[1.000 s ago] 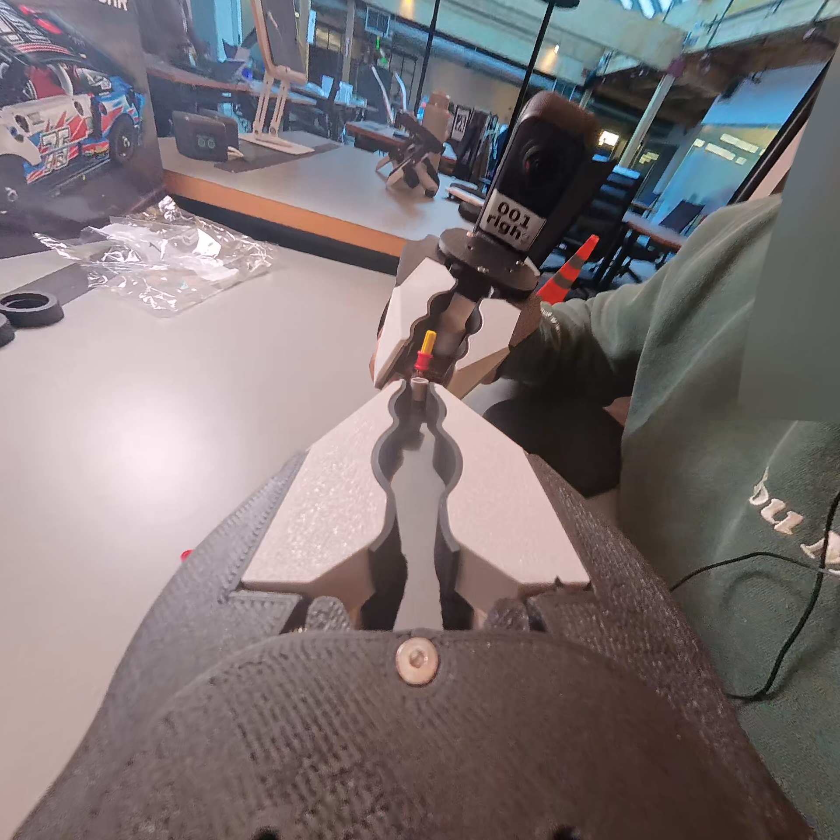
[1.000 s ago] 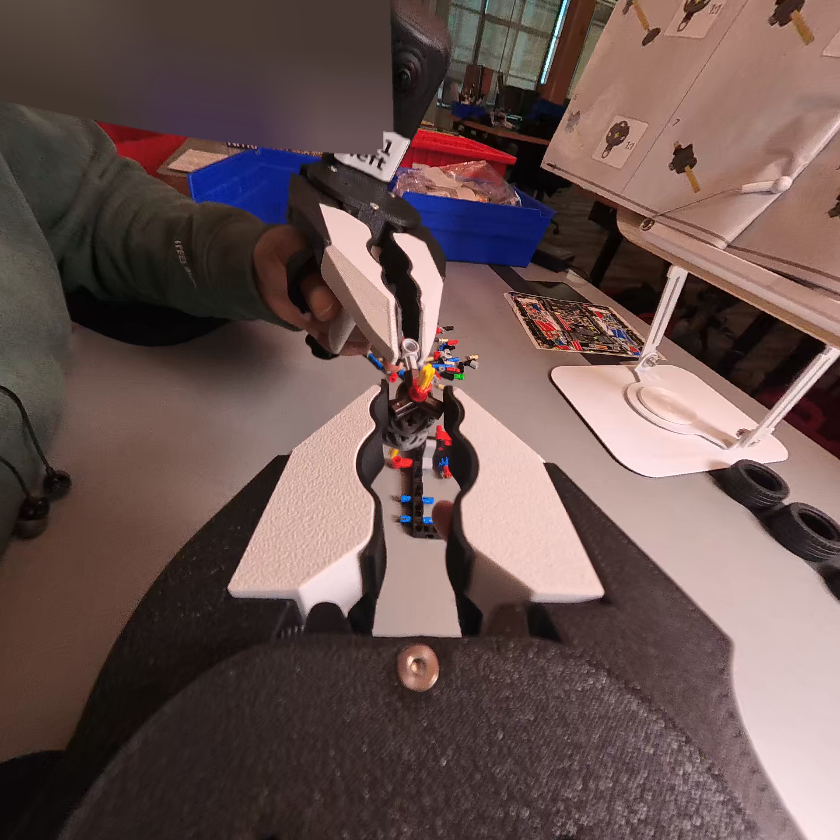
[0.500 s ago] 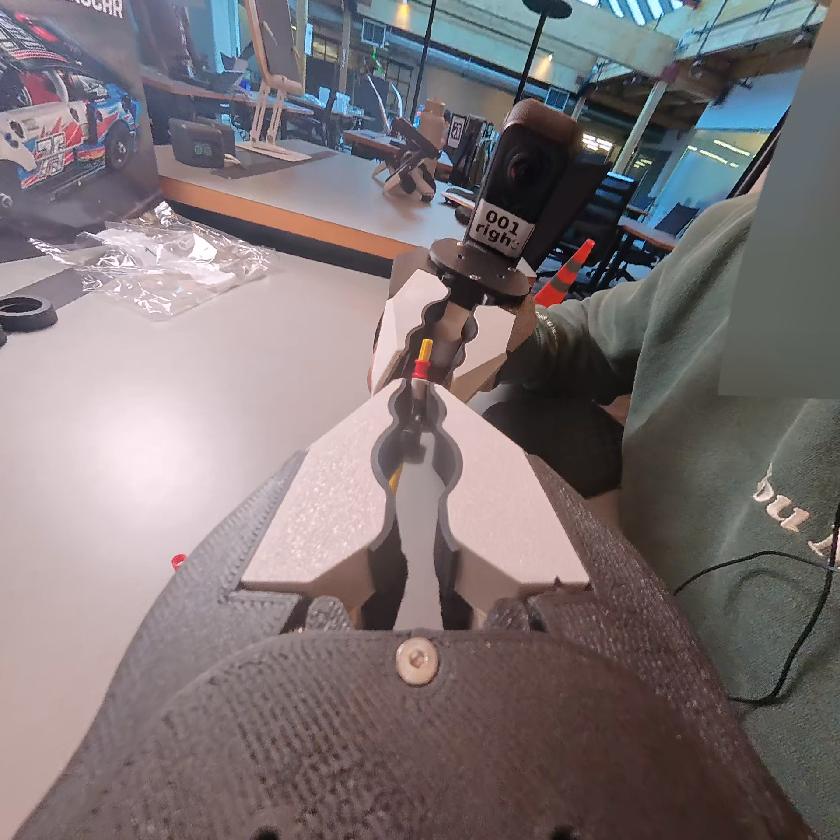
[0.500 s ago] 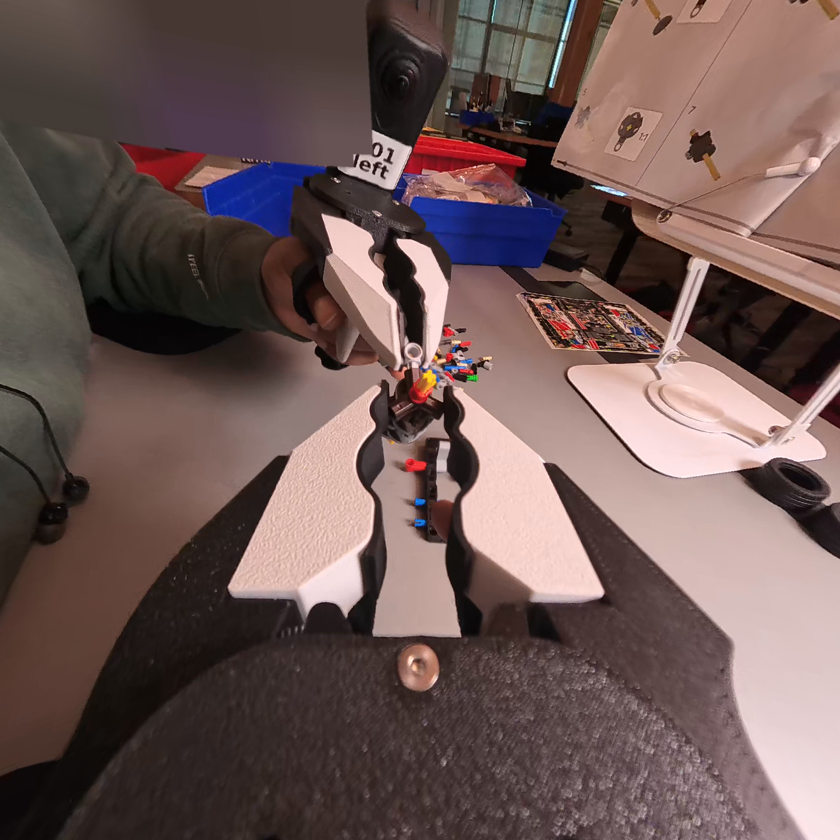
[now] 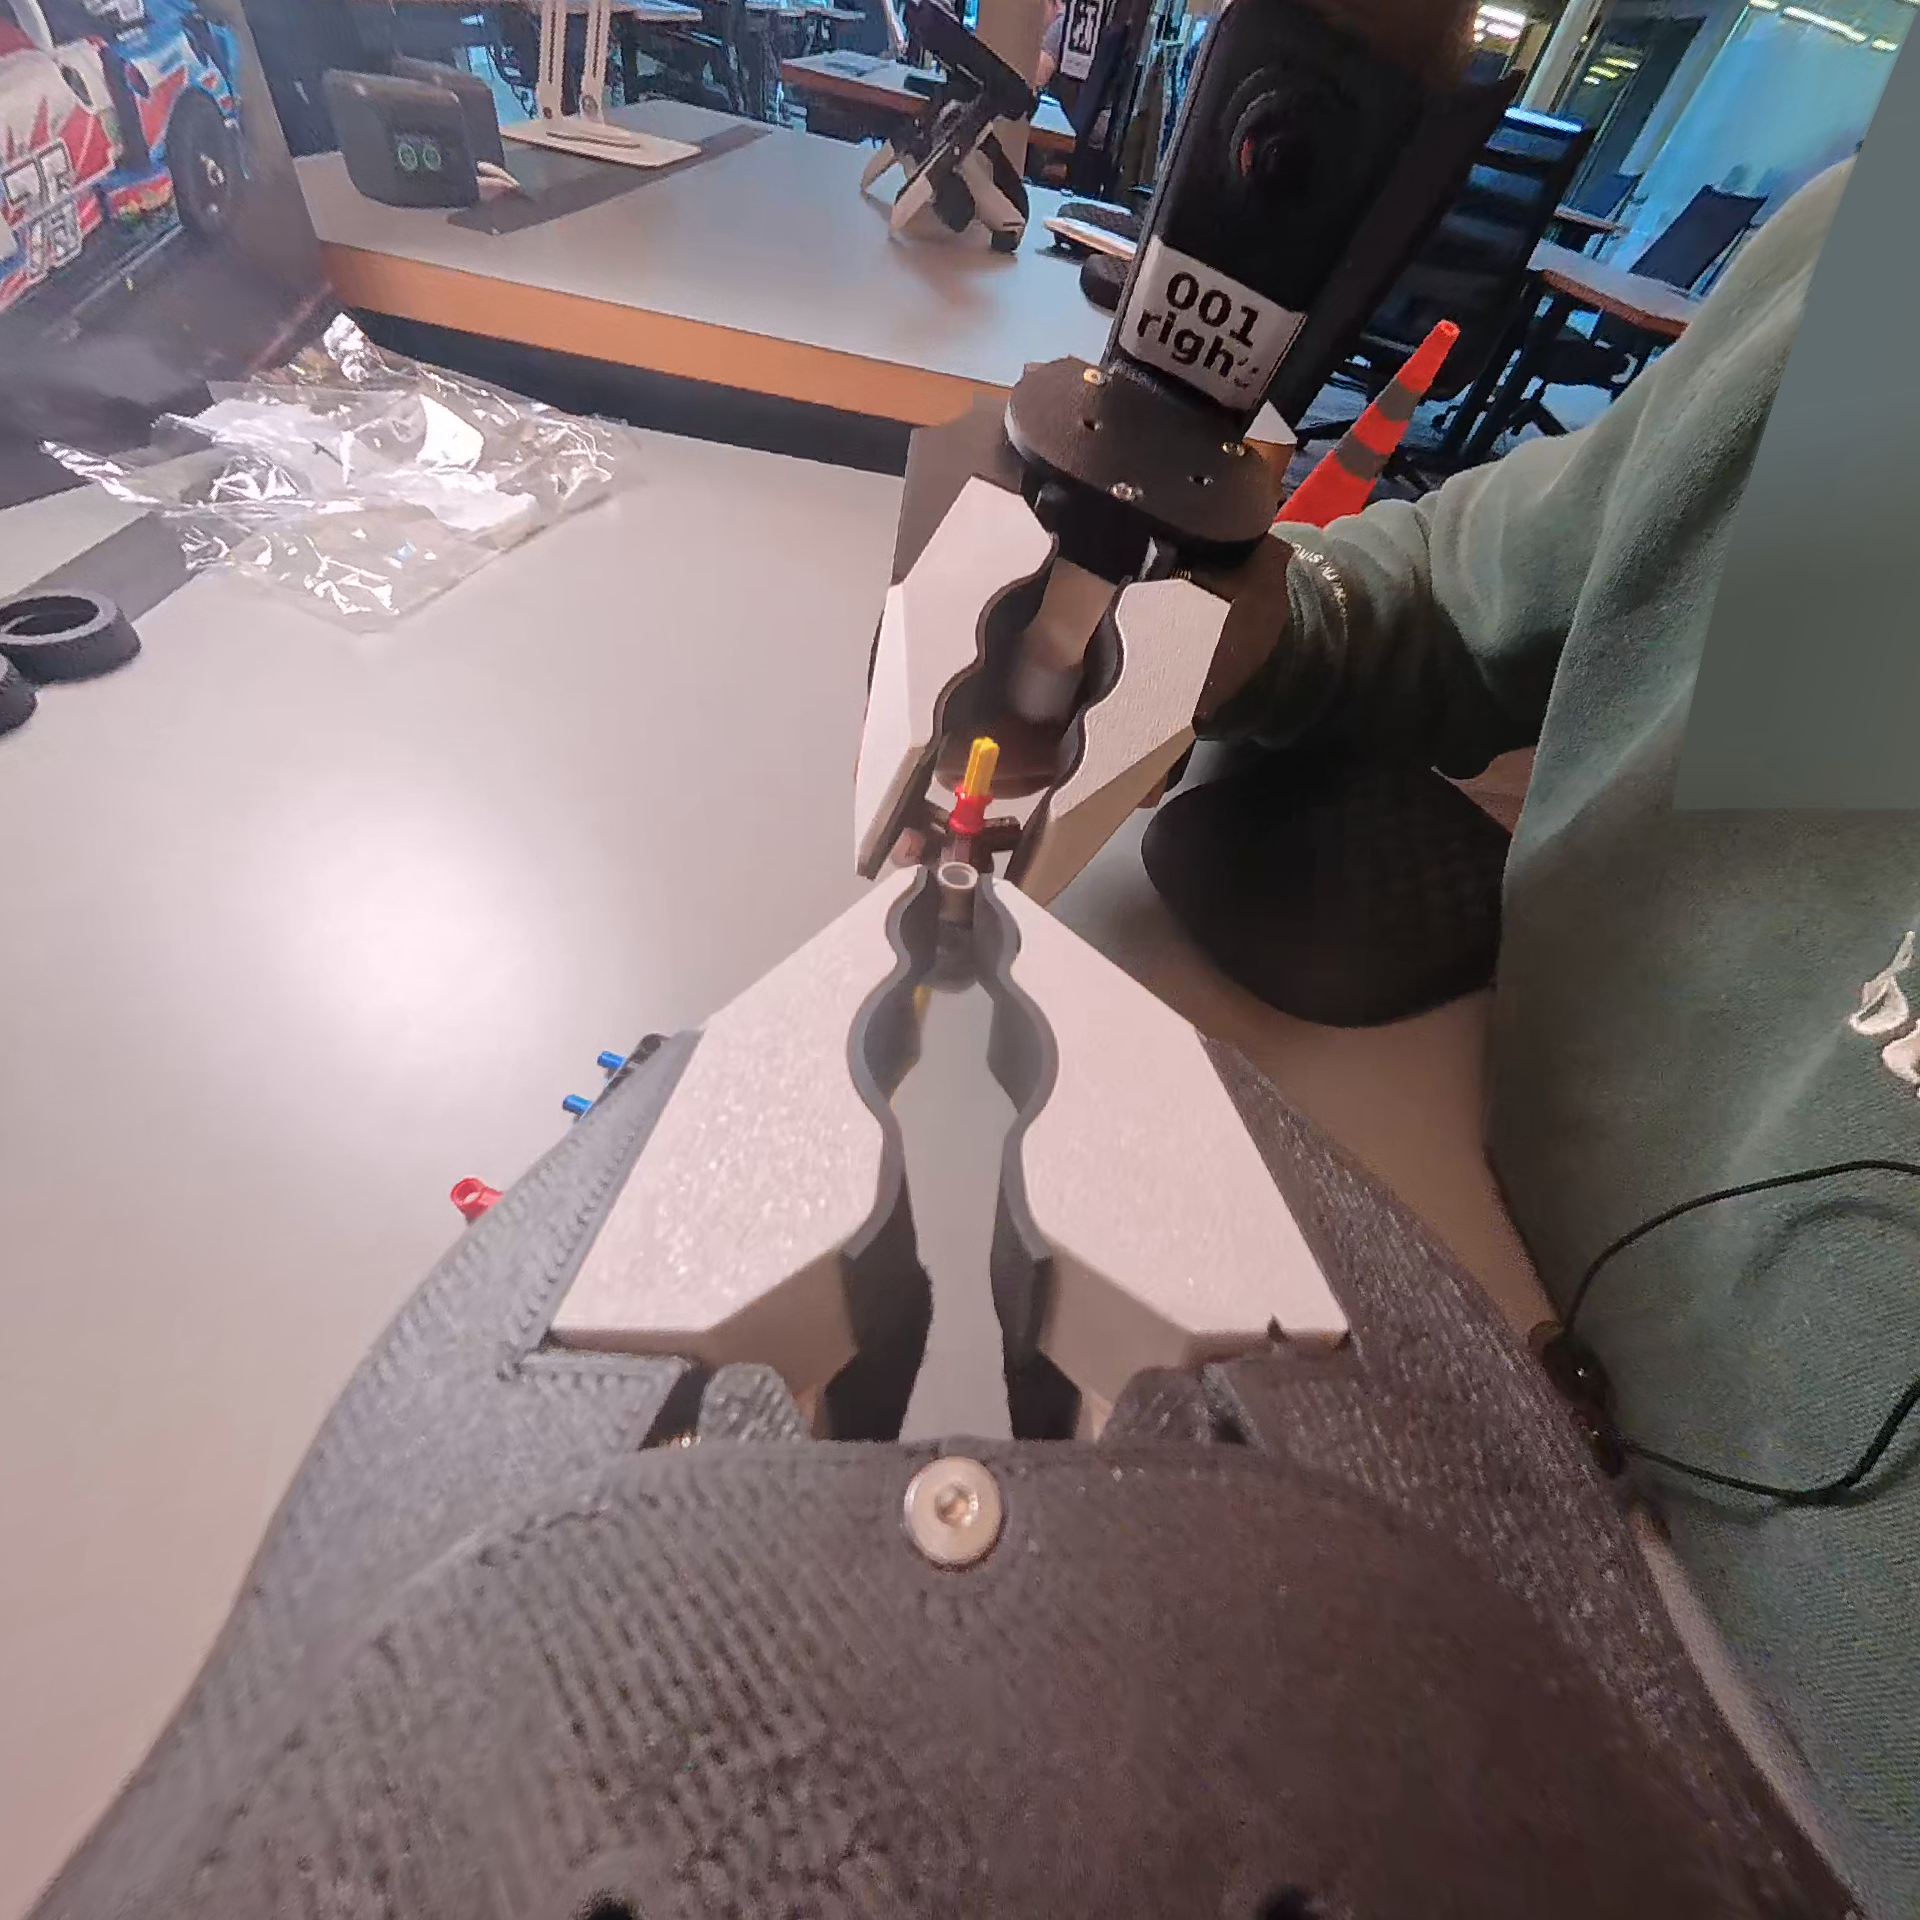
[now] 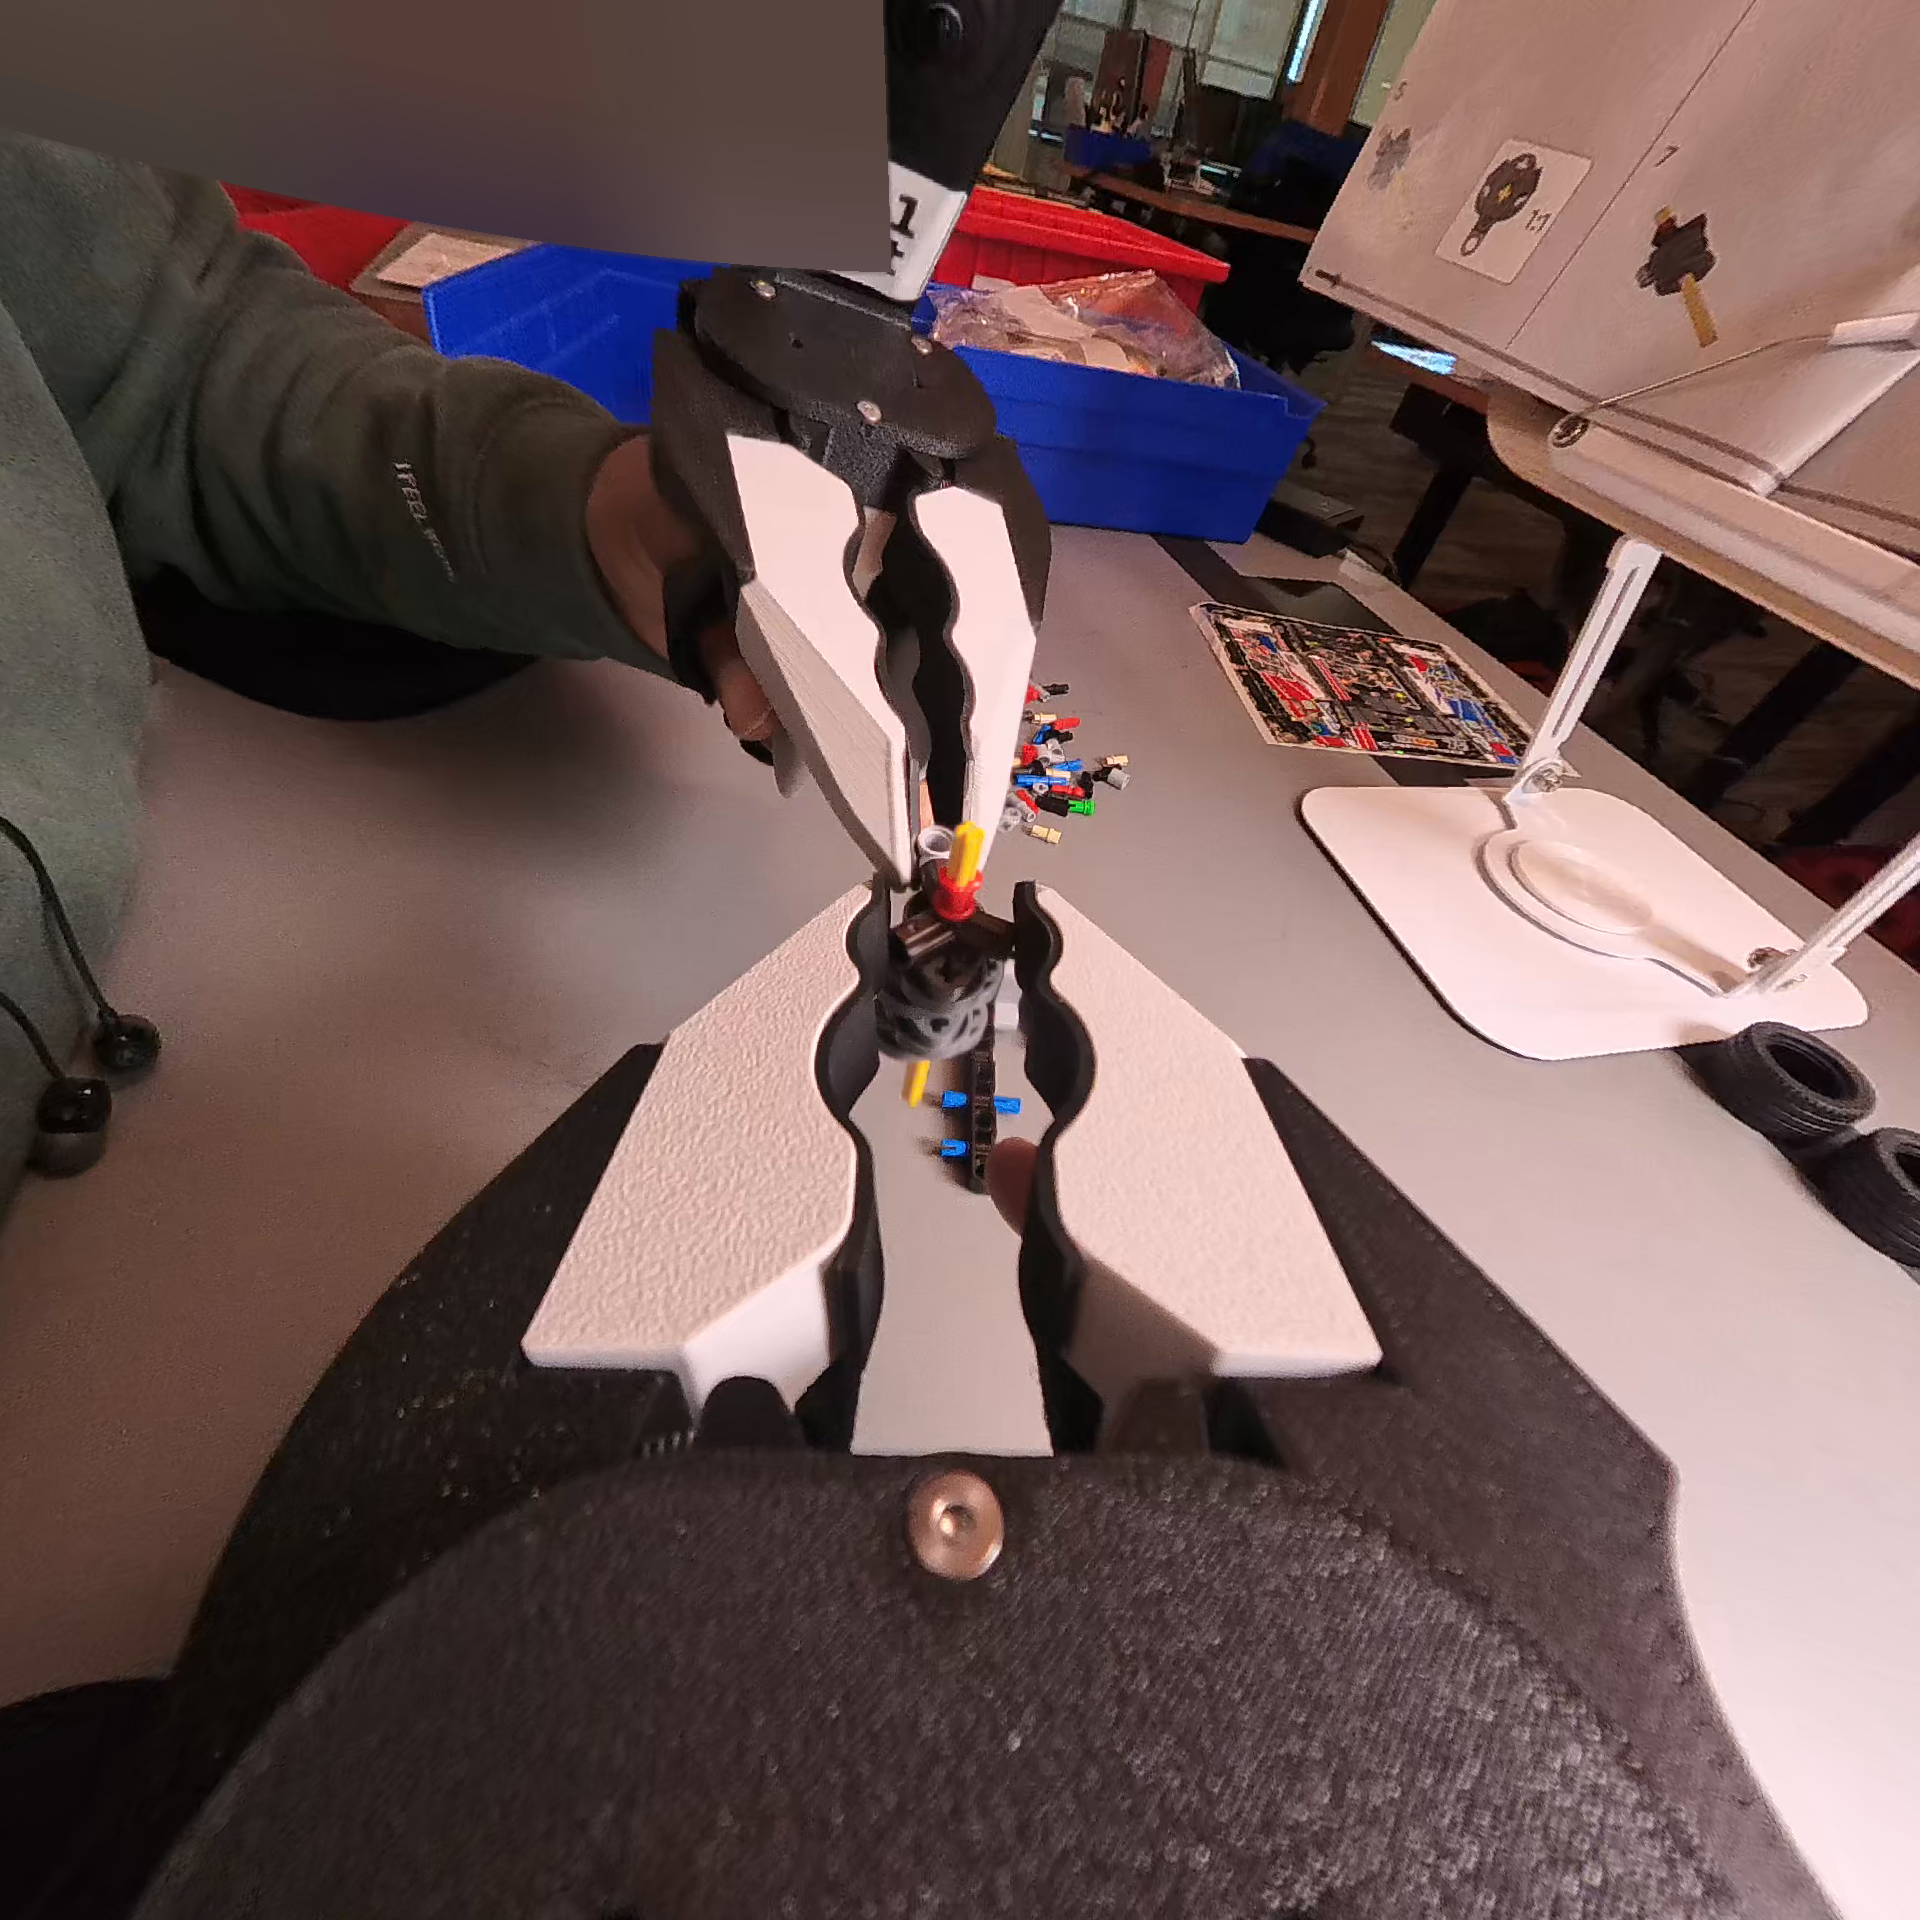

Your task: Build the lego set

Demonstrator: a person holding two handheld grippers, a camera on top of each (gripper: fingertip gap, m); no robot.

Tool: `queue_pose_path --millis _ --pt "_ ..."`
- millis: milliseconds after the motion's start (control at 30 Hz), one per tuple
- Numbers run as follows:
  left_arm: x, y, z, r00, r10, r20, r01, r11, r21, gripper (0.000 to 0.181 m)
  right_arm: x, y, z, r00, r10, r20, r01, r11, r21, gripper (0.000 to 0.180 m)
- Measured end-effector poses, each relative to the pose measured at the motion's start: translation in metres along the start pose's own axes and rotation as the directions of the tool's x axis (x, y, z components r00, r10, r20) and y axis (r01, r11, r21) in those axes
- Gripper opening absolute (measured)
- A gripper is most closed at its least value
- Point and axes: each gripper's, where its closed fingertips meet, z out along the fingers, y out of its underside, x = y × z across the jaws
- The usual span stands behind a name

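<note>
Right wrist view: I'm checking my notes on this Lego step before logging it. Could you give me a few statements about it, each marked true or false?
1. The right gripper holds a black gear assembly with a yellow axle sticking out of a red bush. True.
2. The left gripper pinches a small grey tube piece next to the yellow axle. True.
3. The loose small pieces lie inside the blue bin. False: they lie on the grey table, in front of the bin.
4. The black tyres are stacked on the white stand base. False: they sit on the table beside it.
5. The left gripper is wide open. False: it is shut on the tube piece.
</note>
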Motion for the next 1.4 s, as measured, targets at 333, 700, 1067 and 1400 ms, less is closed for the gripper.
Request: queue_pose_path --millis 333,700,1067,1400 --pt "-0.005 -0.027 -0.019 0.968 -0.135 -0.211 0.199 0.927 0.318 0.006 0.013 -0.013 -0.009 0.975 0.203 0.094 -0.216 0.964 0.154 0.045" --pt "-0.018 -0.046 -0.040 0.950 -0.190 -0.246 0.298 0.782 0.547 0.005 0.005 -0.017 0.001 0.921 0.342 0.187 -0.379 0.899 0.219 0.002" --pt "-0.042 -0.009 -0.044 0.995 -0.063 -0.071 0.078 0.969 0.235 0.027 0.011 0.033 0.000 0.917 0.384 0.107 -0.370 0.920 -0.126 0.002" --pt "-0.030 0.028 -0.028 0.988 0.141 -0.064 -0.142 0.990 -0.020 0.001 -0.008 0.052 0.007 0.888 0.430 0.165 -0.386 0.890 -0.241 0.002"
